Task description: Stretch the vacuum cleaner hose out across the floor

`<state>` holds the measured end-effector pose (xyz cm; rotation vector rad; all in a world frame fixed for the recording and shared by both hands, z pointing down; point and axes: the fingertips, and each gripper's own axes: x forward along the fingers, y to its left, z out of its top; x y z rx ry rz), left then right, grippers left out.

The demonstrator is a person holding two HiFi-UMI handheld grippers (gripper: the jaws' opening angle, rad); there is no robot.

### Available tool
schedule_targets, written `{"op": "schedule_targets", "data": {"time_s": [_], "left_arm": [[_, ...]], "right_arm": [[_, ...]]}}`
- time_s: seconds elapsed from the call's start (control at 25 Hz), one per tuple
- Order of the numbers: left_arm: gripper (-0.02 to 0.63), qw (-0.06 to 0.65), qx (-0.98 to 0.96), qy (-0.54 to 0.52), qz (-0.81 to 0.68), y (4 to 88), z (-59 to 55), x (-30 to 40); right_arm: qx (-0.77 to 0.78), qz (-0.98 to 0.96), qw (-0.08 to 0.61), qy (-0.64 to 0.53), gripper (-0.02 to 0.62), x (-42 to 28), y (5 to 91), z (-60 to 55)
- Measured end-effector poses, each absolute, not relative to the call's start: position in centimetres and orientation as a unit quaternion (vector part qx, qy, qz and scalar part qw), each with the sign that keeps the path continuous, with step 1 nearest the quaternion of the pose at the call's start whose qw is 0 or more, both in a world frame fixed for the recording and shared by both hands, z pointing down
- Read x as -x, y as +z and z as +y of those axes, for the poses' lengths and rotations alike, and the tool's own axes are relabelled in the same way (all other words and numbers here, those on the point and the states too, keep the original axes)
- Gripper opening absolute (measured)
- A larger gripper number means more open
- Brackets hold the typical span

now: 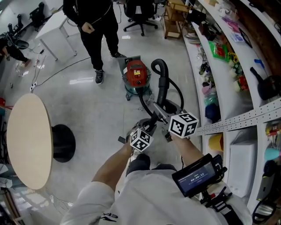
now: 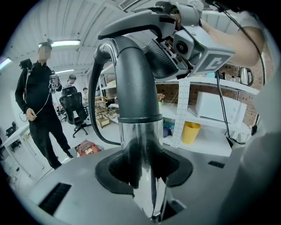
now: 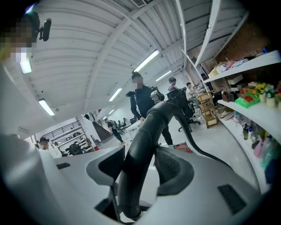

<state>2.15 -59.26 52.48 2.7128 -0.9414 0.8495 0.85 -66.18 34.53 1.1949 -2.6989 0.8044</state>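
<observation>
Glossy grey floor (image 1: 101, 105), round beige table (image 1: 28, 140), curved white shelves (image 1: 221, 83), black office chair (image 1: 140, 11), ceiling strip lights (image 3: 147, 61).

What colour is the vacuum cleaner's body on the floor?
The vacuum cleaner is mainly red; the head view shows it best.

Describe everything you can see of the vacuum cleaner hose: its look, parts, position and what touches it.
The vacuum cleaner hose is black and flexible, curving loosely from the red vacuum cleaner on the floor up to a rigid dark curved handle, which joins a shiny metal tube. That end is held above the floor, so the hose is not stretched straight. The left gripper is shut on the metal tube; the right gripper is shut on the curved handle.
</observation>
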Motion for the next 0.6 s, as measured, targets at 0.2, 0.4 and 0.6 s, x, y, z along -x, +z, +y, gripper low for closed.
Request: {"op": "schedule_targets", "data": {"time_s": [0.2,0.4,0.6], "left_arm": [[0.129,0.075,-0.9,0.286,-0.32,52.4,-54.3,-5.9],[0.129,0.079,-0.896,0.284,-0.332,51.8,-48.5,-9.7],[0.129,0.089,-0.891,0.294,-0.334,51.6,-42.0,-12.1]], "right_arm": [[-0.384,-0.885,0.035,0.26,0.213,-4.4,34.3,-61.1],[-0.372,-0.892,0.029,0.254,0.212,-7.9,33.5,-55.1],[-0.367,-0.892,0.022,0.261,0.21,-10.4,33.3,-48.8]]}}
